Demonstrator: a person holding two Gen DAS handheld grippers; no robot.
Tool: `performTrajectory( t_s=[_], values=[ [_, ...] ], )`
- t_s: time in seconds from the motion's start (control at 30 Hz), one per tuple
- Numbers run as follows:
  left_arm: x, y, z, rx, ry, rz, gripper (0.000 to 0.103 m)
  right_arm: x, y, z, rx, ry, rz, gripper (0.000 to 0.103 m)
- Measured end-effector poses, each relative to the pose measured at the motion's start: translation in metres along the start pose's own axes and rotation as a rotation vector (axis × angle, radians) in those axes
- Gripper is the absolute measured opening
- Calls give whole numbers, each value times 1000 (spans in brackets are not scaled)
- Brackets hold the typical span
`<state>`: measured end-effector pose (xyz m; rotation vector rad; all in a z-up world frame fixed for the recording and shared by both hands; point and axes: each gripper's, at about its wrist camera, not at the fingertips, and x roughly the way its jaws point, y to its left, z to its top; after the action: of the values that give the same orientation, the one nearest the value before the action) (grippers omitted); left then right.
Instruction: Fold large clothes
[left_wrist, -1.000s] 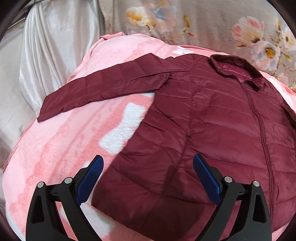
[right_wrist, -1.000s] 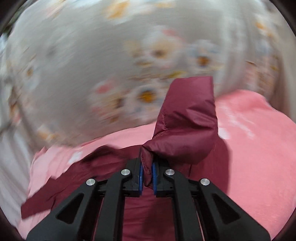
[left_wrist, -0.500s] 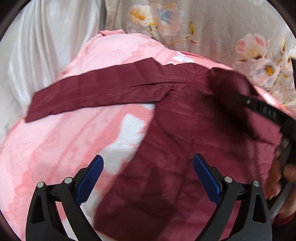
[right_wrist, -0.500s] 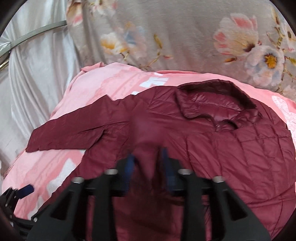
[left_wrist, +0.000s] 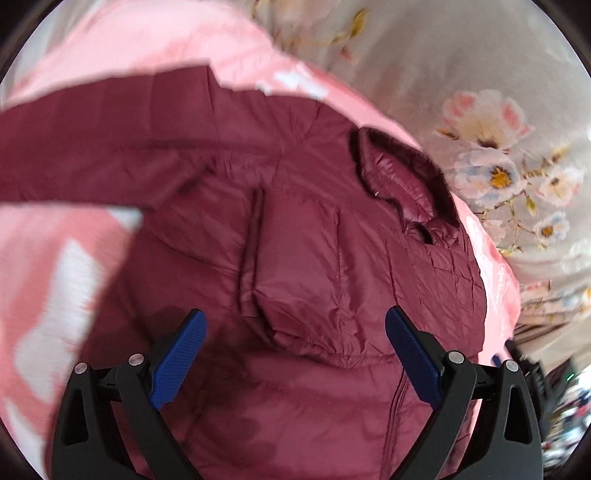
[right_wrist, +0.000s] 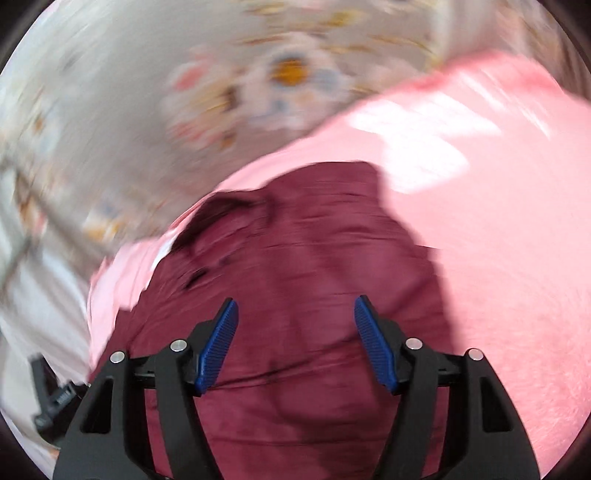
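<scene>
Maroon puffer jacket spread on pink blanket — one sleeve folded across. Left gripper and right gripper both released, holding nothing.

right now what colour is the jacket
Dark maroon, quilted; the jacket shows best in the left wrist view.
</scene>
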<state>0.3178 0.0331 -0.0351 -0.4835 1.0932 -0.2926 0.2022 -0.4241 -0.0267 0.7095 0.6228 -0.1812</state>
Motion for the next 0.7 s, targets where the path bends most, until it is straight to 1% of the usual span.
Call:
performTrajectory(
  t_s=[0.1,0.13,0.2,0.23,0.27,0.3,0.33,0.37,0.4,0.43,0.47,0.5,0.53,0.57,0.6,0.63,0.67,0.7],
  values=[
    [17,9,4,-88,49,-45,95,12,-34,7,97,28,5,64],
    [20,12,5,-113,41,-55,95,18,-39,9,121,40,9,64],
    [22,9,9,-108,22,-50,93,30,-48,12,169,58,27,64],
    [22,7,10,-101,24,-46,86,37,-52,15,190,68,37,64],
    [24,3,12,-84,20,-46,66,42,-55,18,206,69,37,64],
    [24,1,14,-66,25,-41,56,45,-56,22,215,68,37,63],
    [26,-4,17,-33,30,-22,38,49,-56,26,223,59,38,55],
    [25,-8,20,-11,27,-7,16,49,-55,29,218,54,39,41],
    [24,-13,23,17,16,8,5,49,-50,35,200,44,35,31],
    [19,-21,27,56,-7,30,2,46,-45,39,182,30,20,9],
    [14,-28,30,88,-36,44,1,39,-39,42,155,1,17,6],
    [3,-38,34,139,-90,66,1,28,-31,44,119,-40,17,4],
    [-3,-43,36,173,-124,84,1,21,-24,46,90,-64,6,3],
    [-10,-49,37,219,-169,114,1,12,-17,45,43,-94,-18,2],
    [-12,-52,37,252,-193,145,1,6,-8,42,-22,-120,-72,2],
    [-10,-54,35,291,-211,191,1,6,-4,39,-62,-124,-115,2],
    [-1,-52,33,319,-199,229,1,10,-1,36,-105,-117,-160,2],
    [7,-49,32,329,-182,256,1,19,0,32,-137,-91,-204,2]
  ],
)
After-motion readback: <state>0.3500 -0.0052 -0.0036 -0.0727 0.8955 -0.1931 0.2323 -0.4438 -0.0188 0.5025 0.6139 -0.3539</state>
